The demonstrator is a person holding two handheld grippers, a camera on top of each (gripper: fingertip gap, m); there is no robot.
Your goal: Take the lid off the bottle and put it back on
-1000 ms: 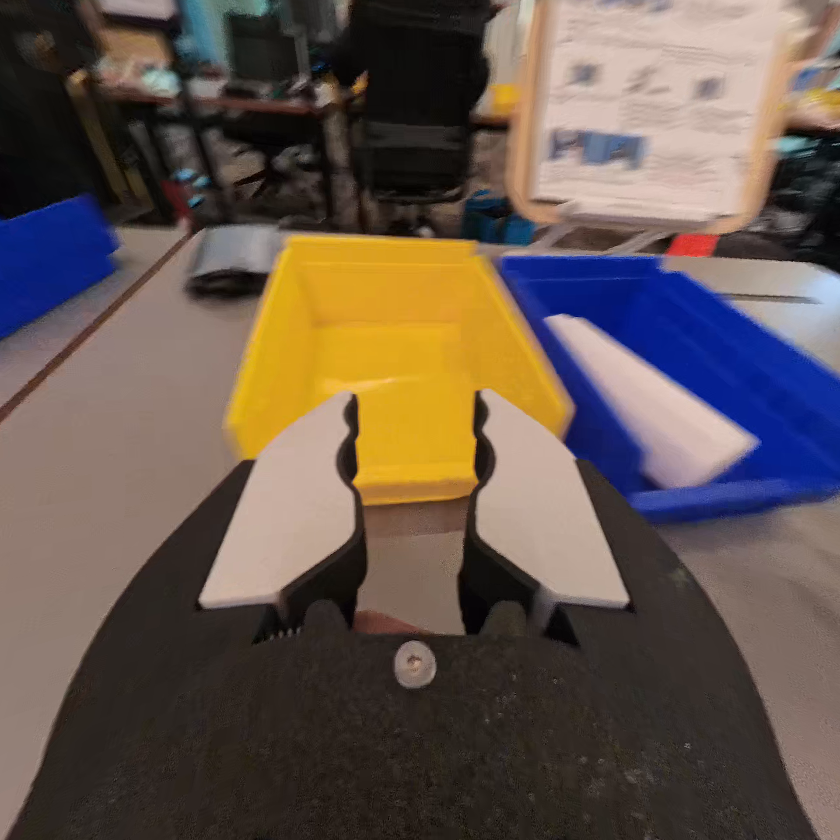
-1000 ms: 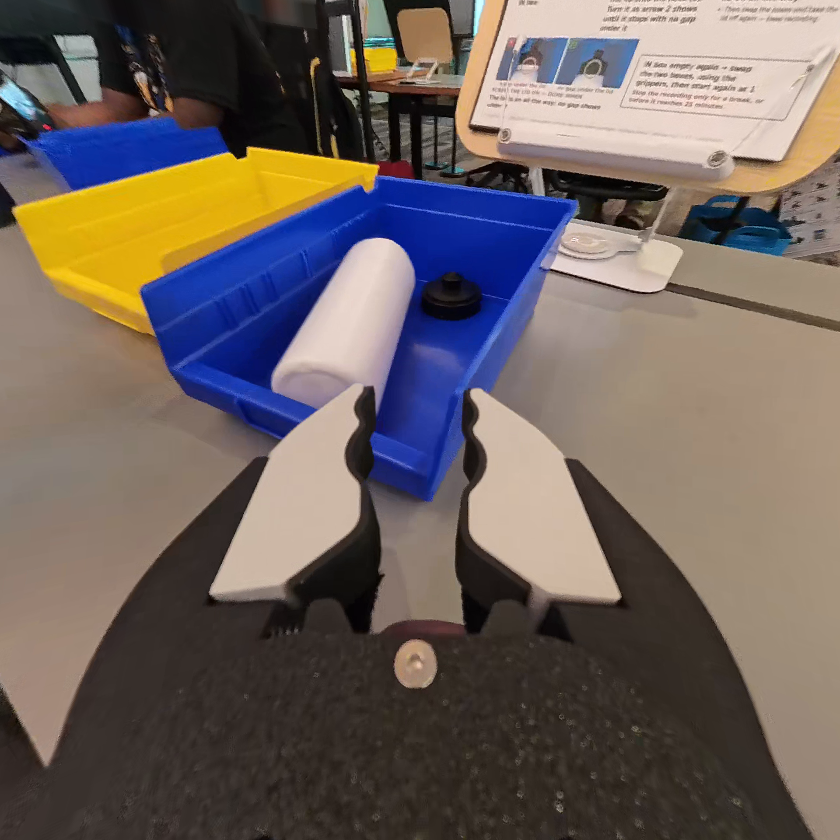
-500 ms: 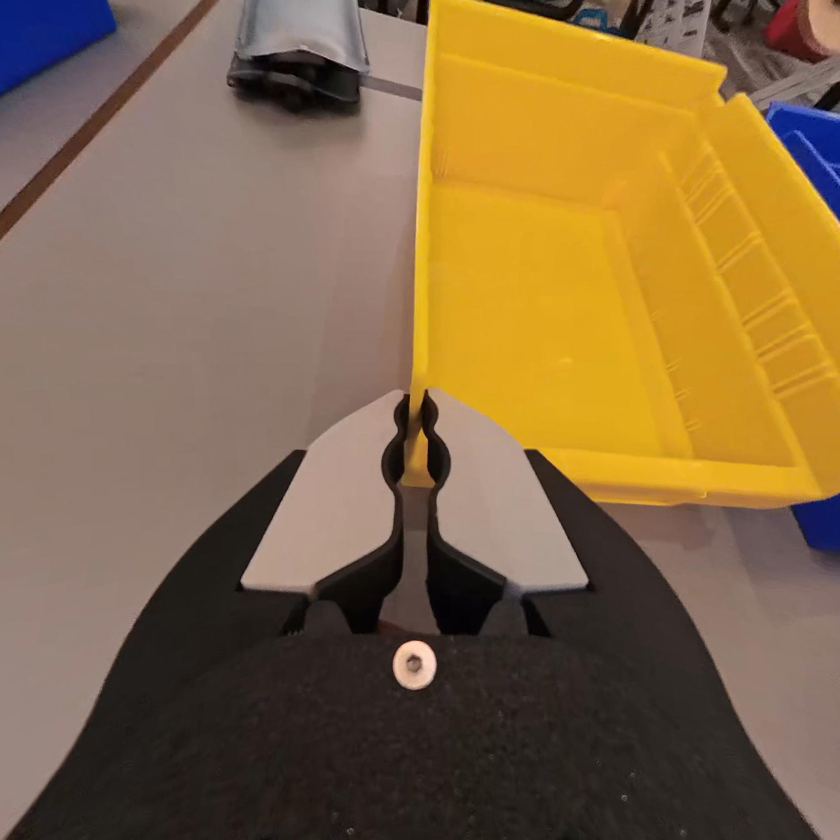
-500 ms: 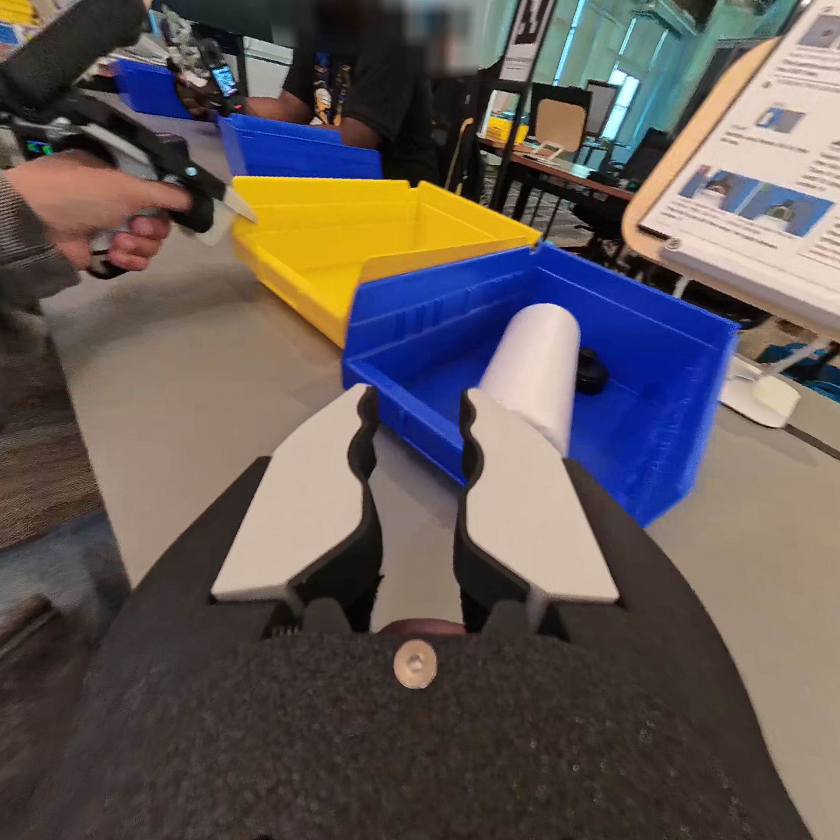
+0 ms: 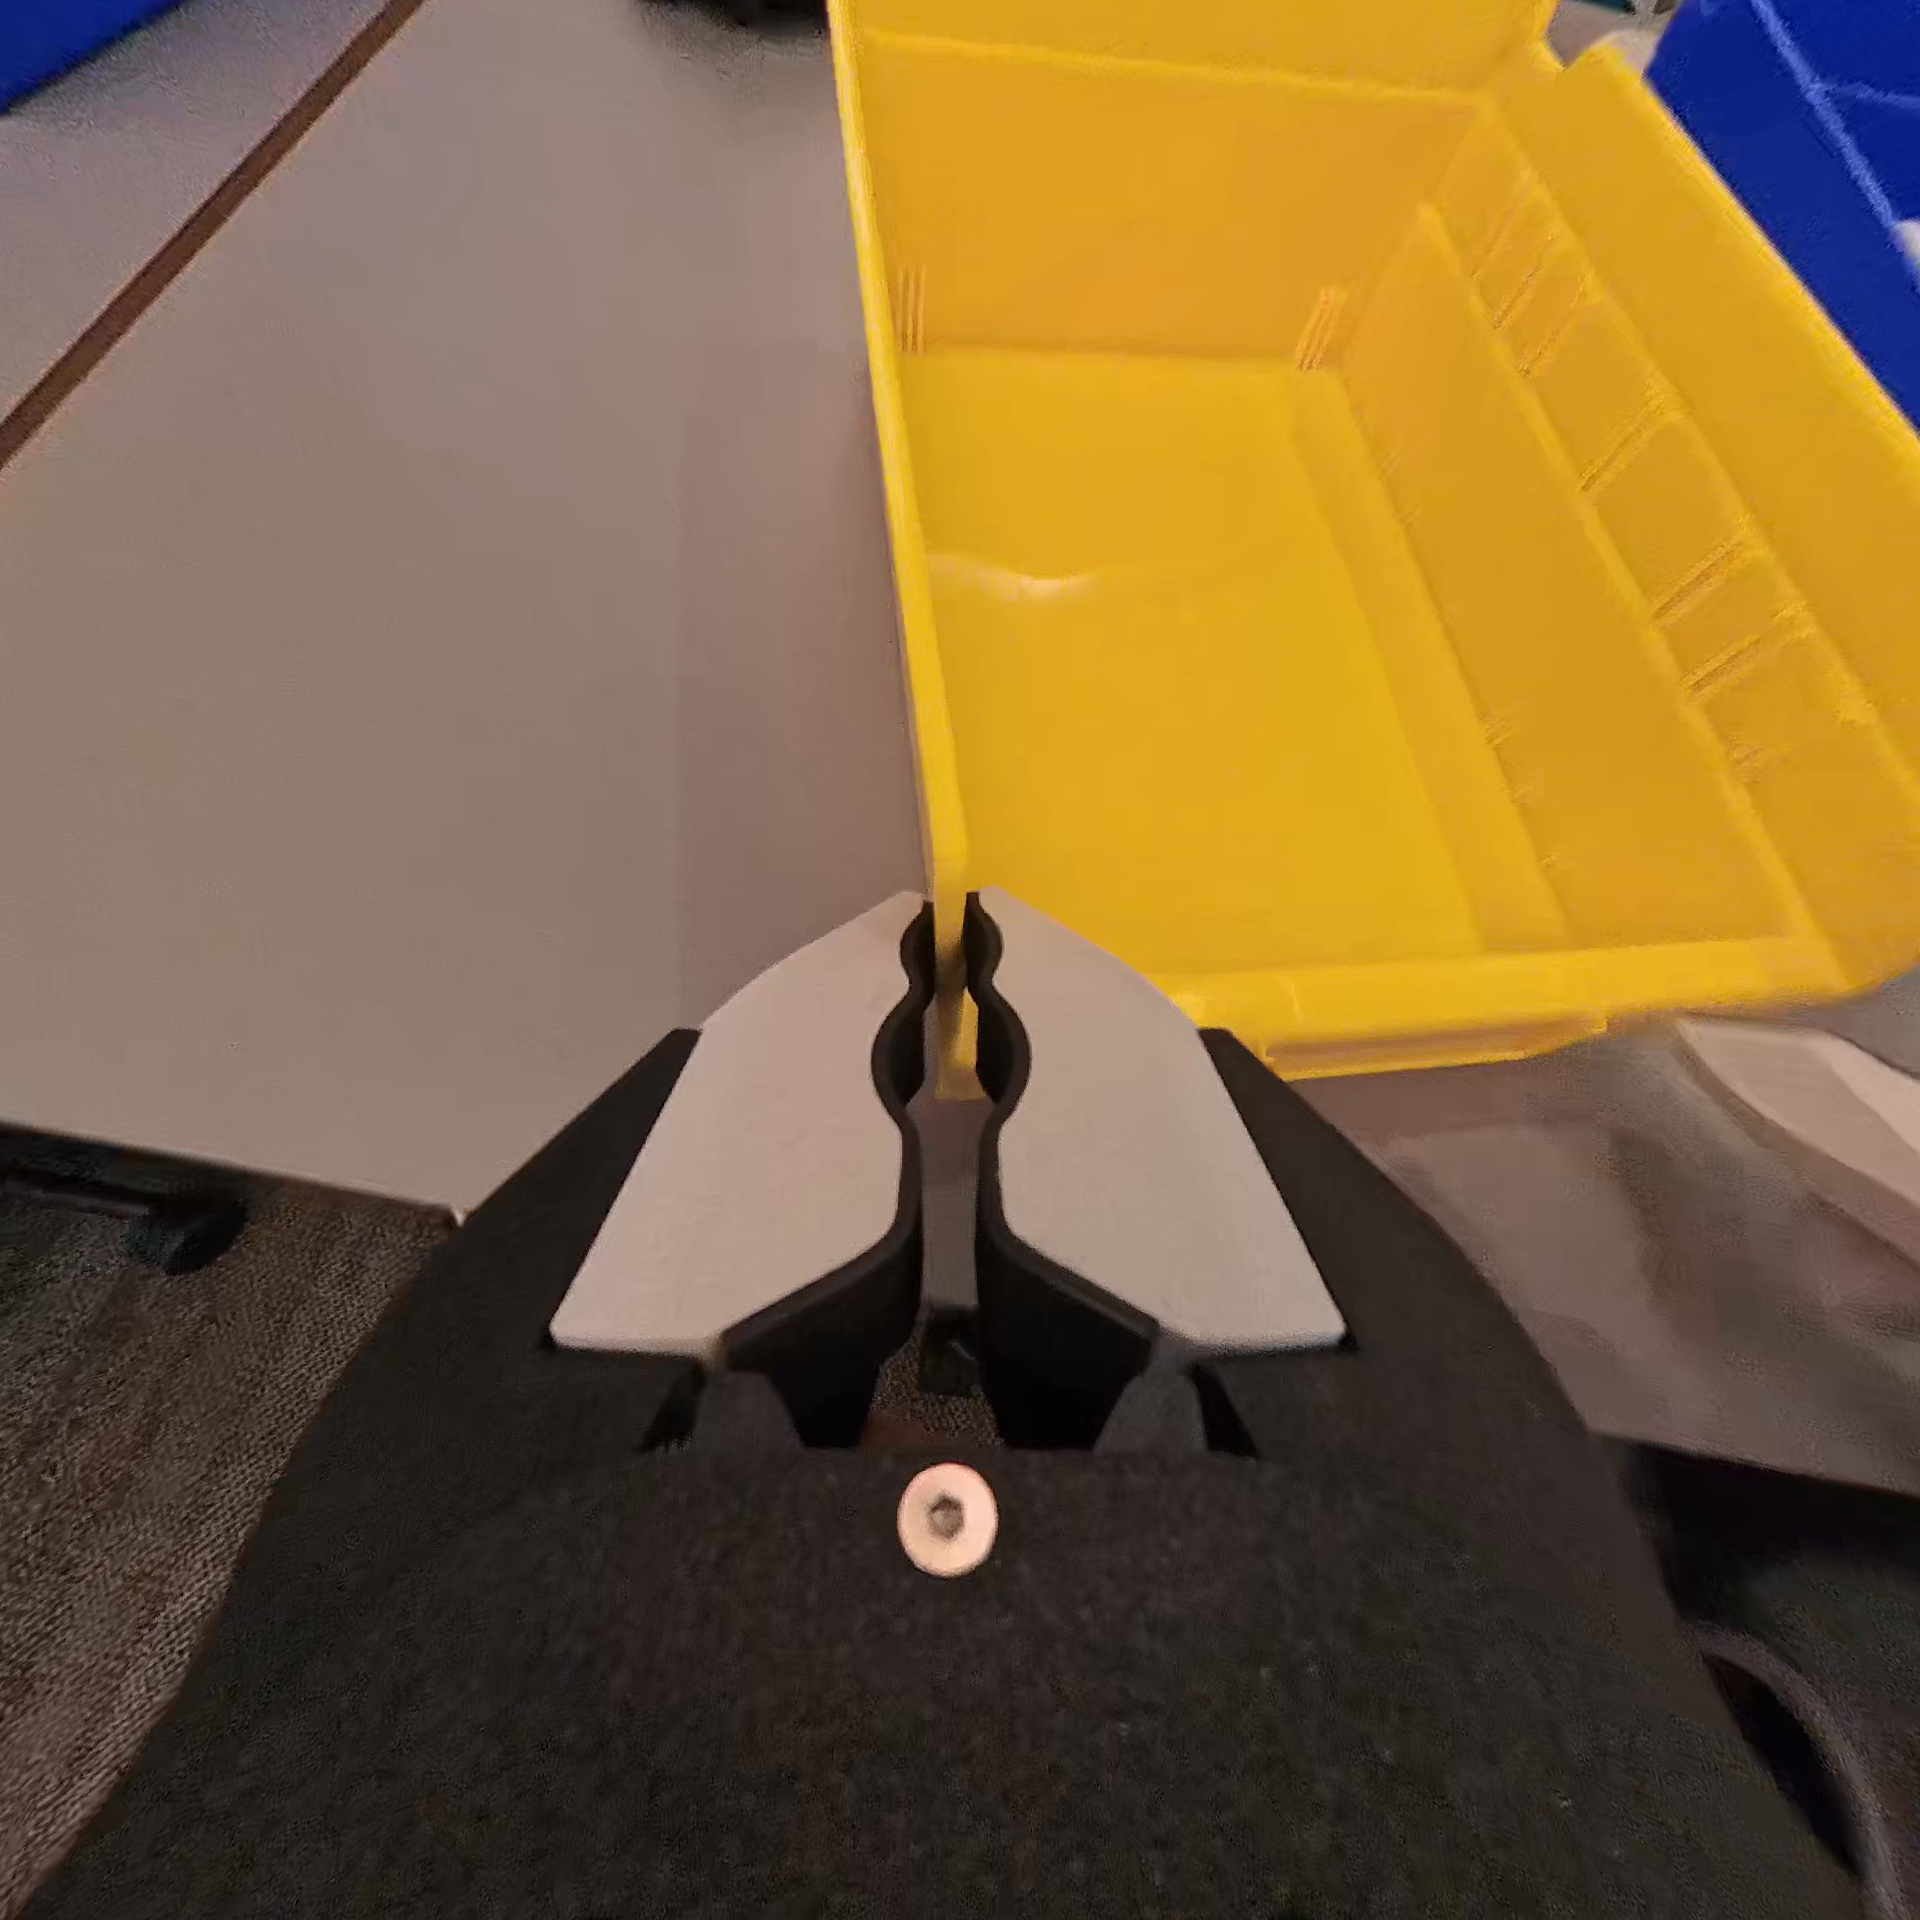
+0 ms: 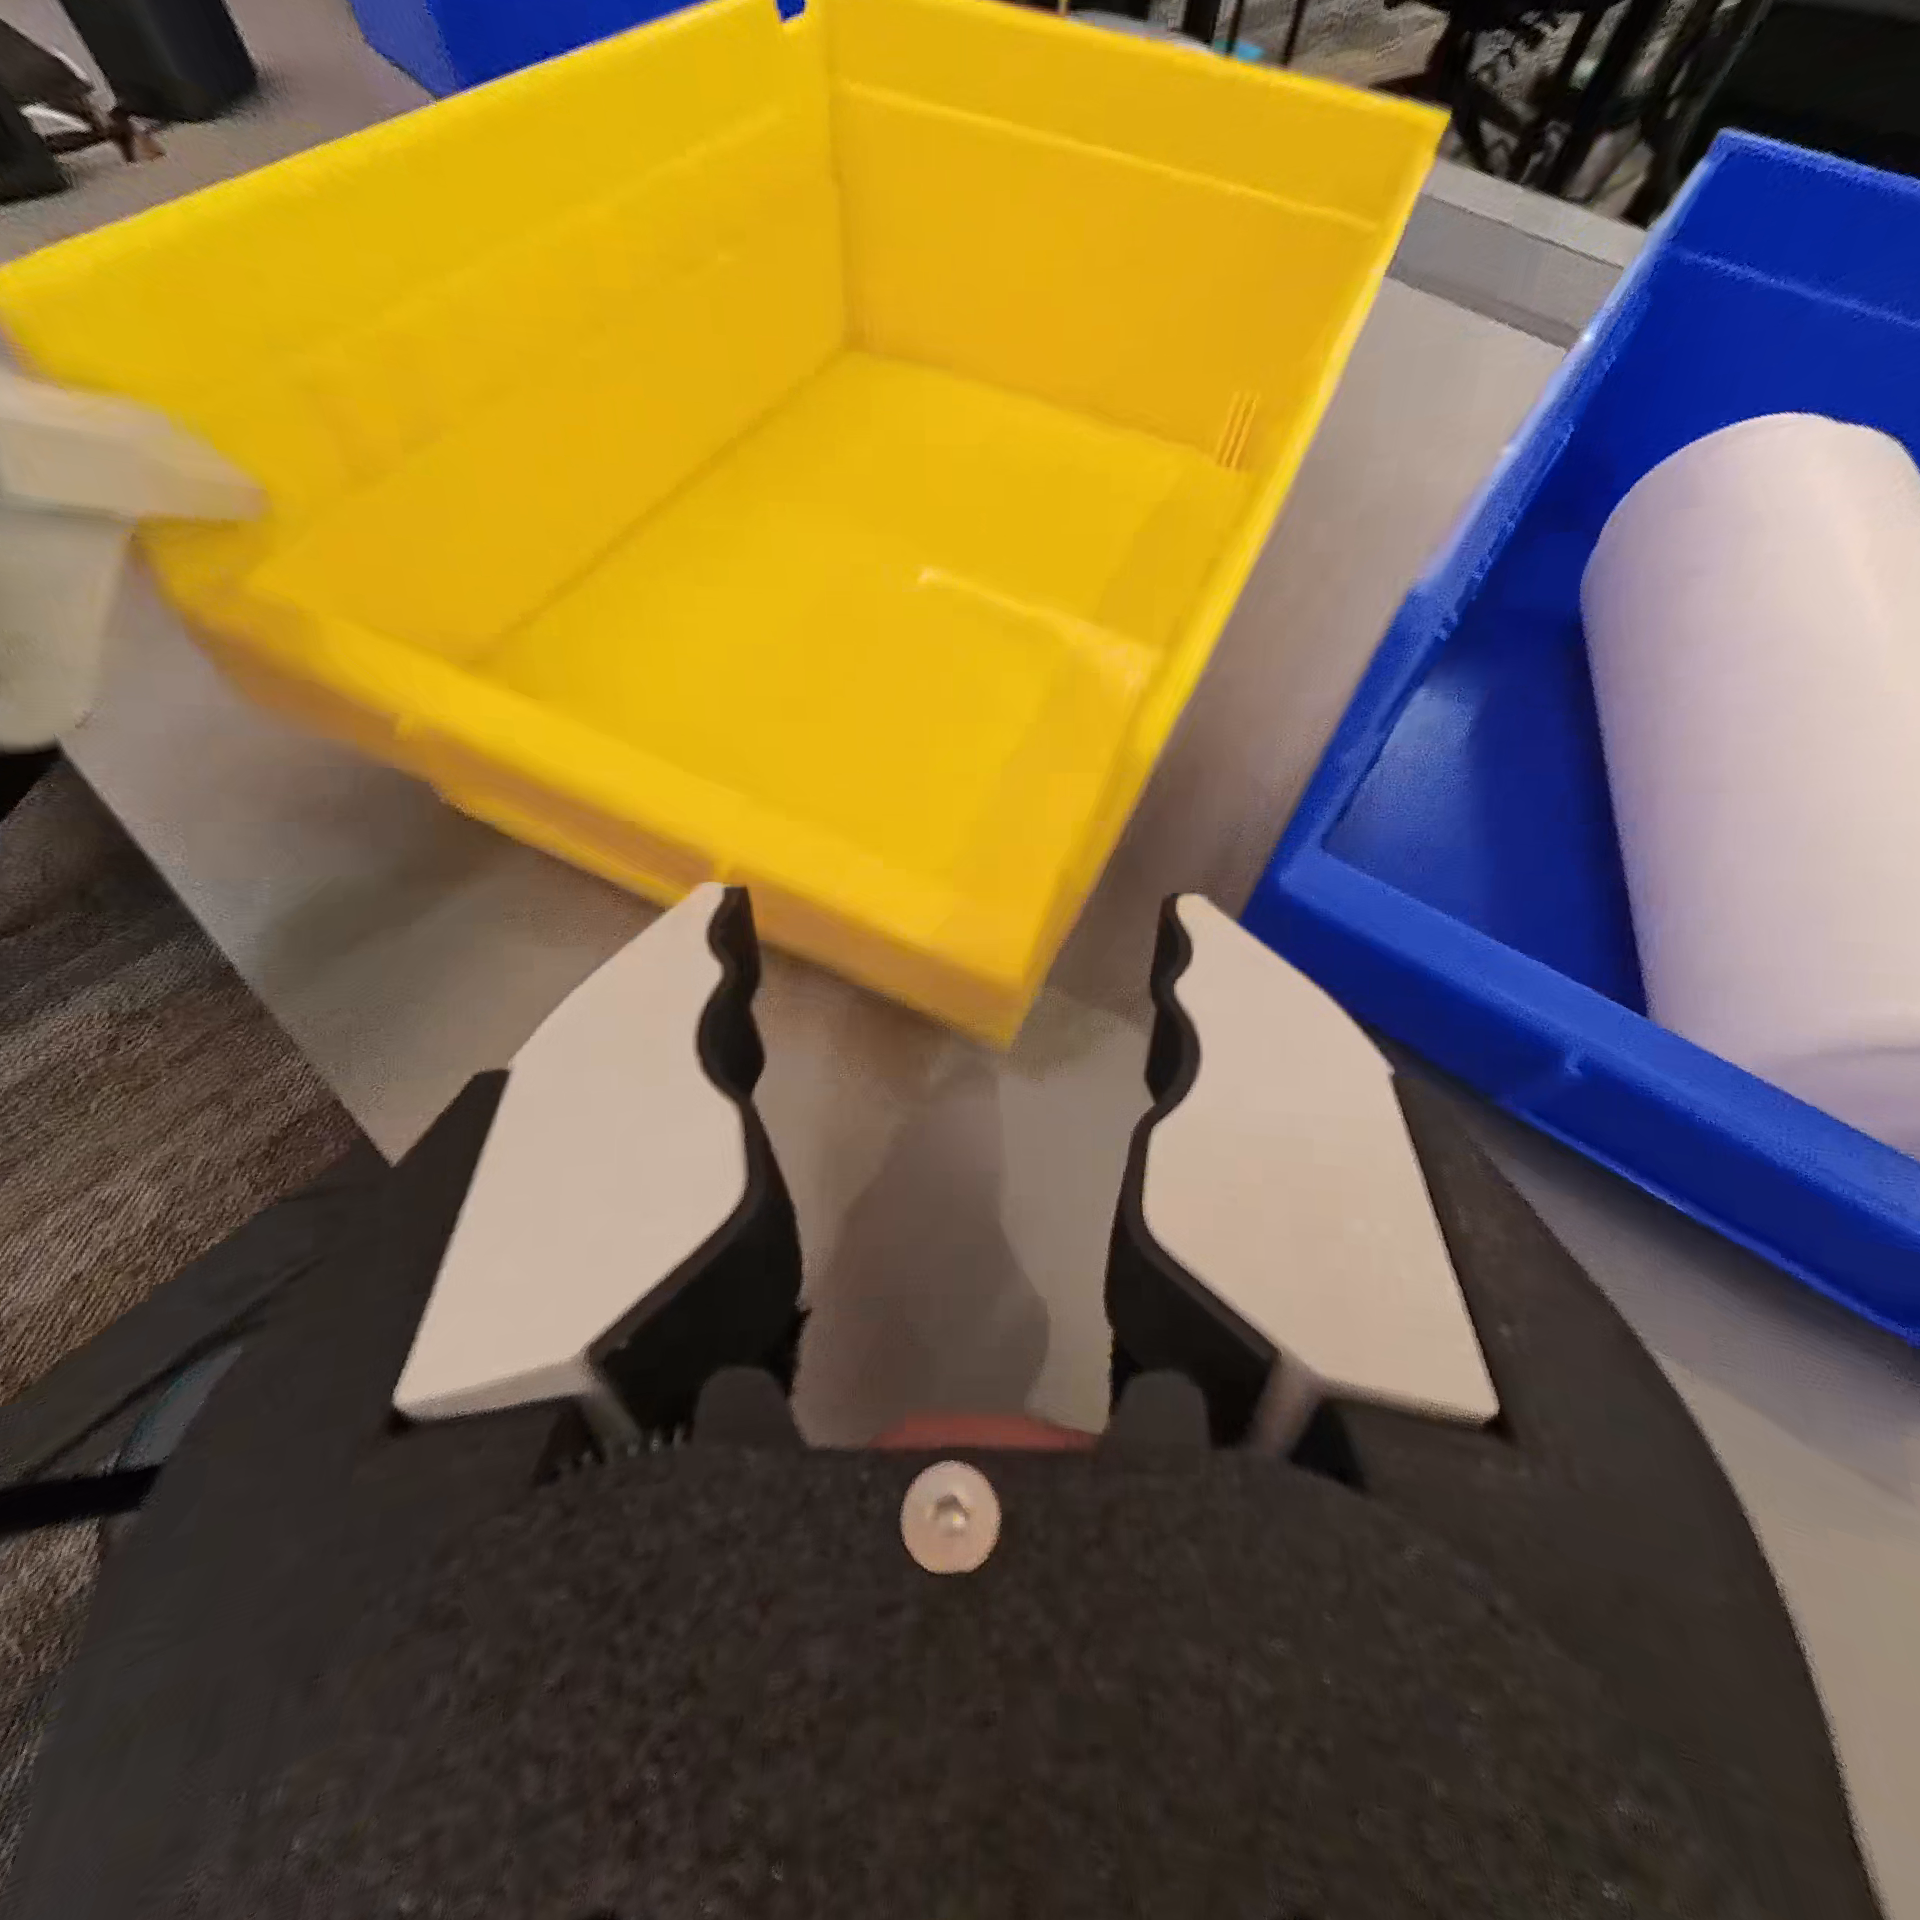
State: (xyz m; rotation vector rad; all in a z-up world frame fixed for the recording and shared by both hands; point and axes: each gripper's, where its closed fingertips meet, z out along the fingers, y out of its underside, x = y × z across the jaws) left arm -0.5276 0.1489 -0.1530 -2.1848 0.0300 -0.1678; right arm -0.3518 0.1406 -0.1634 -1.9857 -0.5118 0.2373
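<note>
Swinging off the blue bin [image 6: 1455,935], right gripper [image 6: 956,925] now hangs released before the yellow bin [image 5: 1351,727]; left gripper [image 5: 948,914] clenches its wall, presumably repositioning. Bottle [image 6: 1766,727] lies right of the right jaws.

You've got a plain grey table [image 5: 436,582] with a dark seam strip [image 5: 197,223] along its left side, speckled grey-brown carpet [image 5: 135,1382] below its edge, and dark chair legs [image 6: 1538,94] out back.
</note>
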